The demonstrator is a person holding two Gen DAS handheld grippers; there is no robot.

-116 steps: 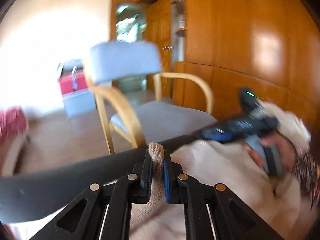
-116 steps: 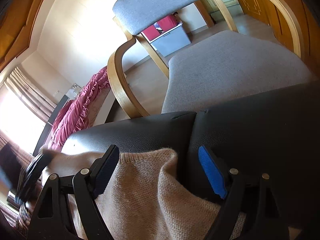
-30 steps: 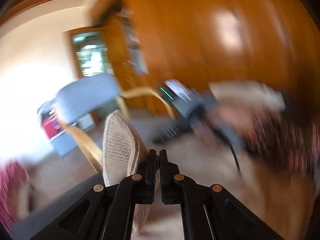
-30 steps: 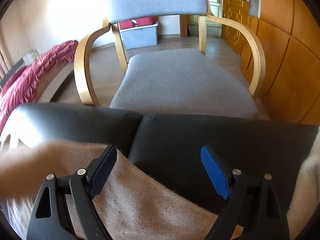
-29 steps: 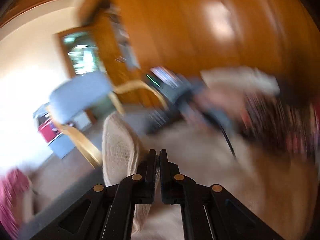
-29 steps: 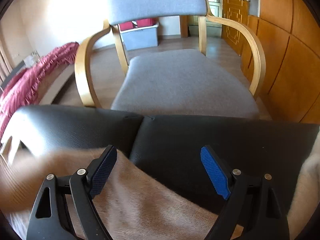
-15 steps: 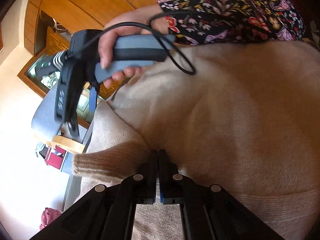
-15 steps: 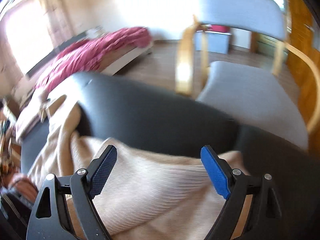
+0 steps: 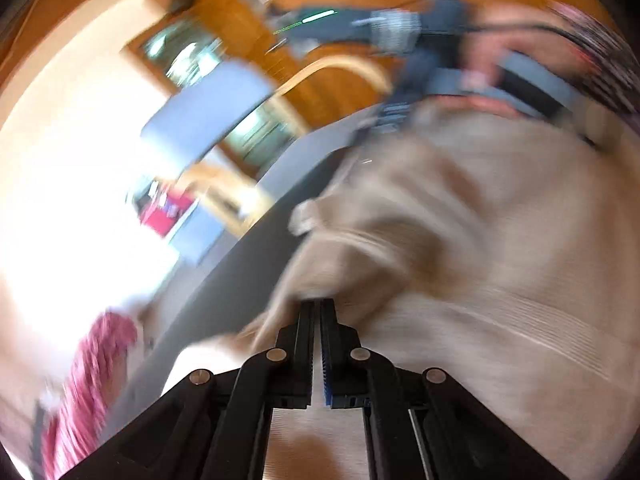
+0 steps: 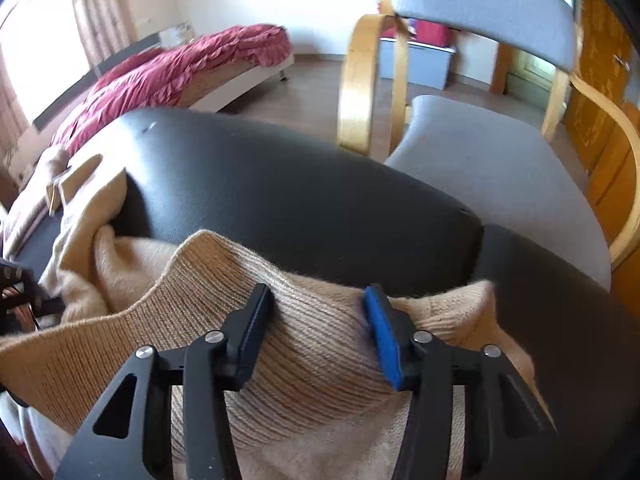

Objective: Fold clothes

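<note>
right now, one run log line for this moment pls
task: fold clothes | left gripper: shut on beige sweater | right gripper: open, astride ribbed edge | surface: black cushion

My sweater (image 10: 320,344) is tan with little knit lines, and it lies on a black couch (image 10: 280,200). My right gripper (image 10: 318,300) is black with one blue pad (image 10: 382,340). The chair (image 10: 480,160) is grey with yellow wood arms, and the blanket (image 10: 168,72) is dark pink.

text: none legible | labels: none | views: both wrists
</note>
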